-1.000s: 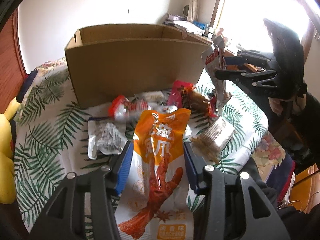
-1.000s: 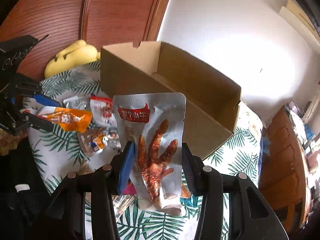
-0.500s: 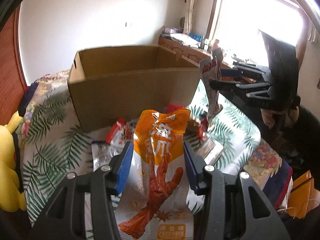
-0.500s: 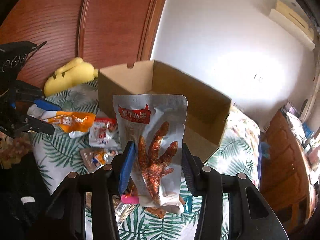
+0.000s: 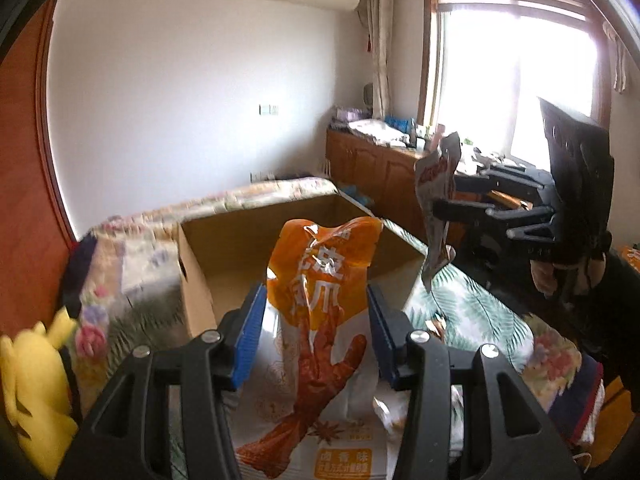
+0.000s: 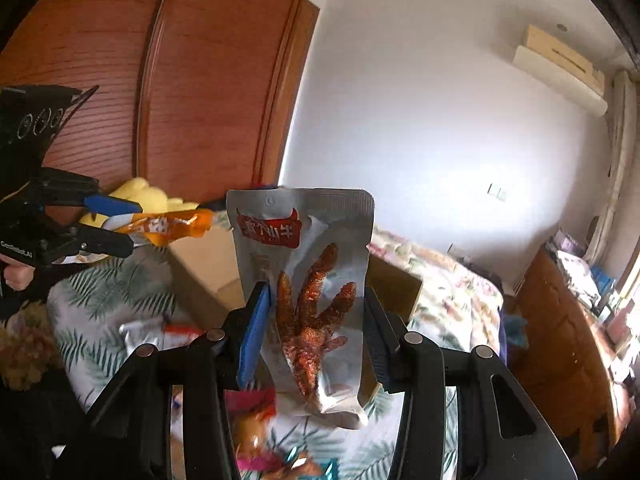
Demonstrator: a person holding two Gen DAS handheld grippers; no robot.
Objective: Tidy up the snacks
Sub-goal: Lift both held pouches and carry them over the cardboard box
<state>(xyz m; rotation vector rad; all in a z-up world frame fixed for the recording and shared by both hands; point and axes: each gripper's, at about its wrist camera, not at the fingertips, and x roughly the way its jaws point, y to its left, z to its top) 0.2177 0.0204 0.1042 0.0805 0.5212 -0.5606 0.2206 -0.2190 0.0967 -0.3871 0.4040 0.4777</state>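
Bedroom setting: white walls, a wooden wardrobe front, a bright window, and a bed under a palm-leaf print bedspread (image 5: 472, 312) serving as the work surface.

Item one: an orange-and-white printed plastic snack pouch (image 5: 320, 320) showing a chicken-foot picture. It stands between the blue pads of the left gripper (image 5: 316, 328), which is clamped on its sides, and it is carried in the air just short of the open brown cardboard box (image 5: 200, 280) on the bed.

Item two: a silver foil snack pouch with a red label (image 6: 308, 280), also printed with a chicken foot. The right gripper (image 6: 314, 332) is clamped on its lower half; the pouch stands upright, in front of the same box (image 6: 200, 268).

Handling judgement: both pouches look light, thin and limp. The orange one buckles at its top edge. The film is probably slick, so a hold across the flat body near the middle looks safer than one at a sealed edge. Crushing the contents seems a minor risk.

Surroundings: further loose snack packets (image 6: 140, 332) lie on the bedspread below the grippers. A yellow plush toy (image 5: 36, 392) sits at the bed's edge. The box interior appears empty where visible.
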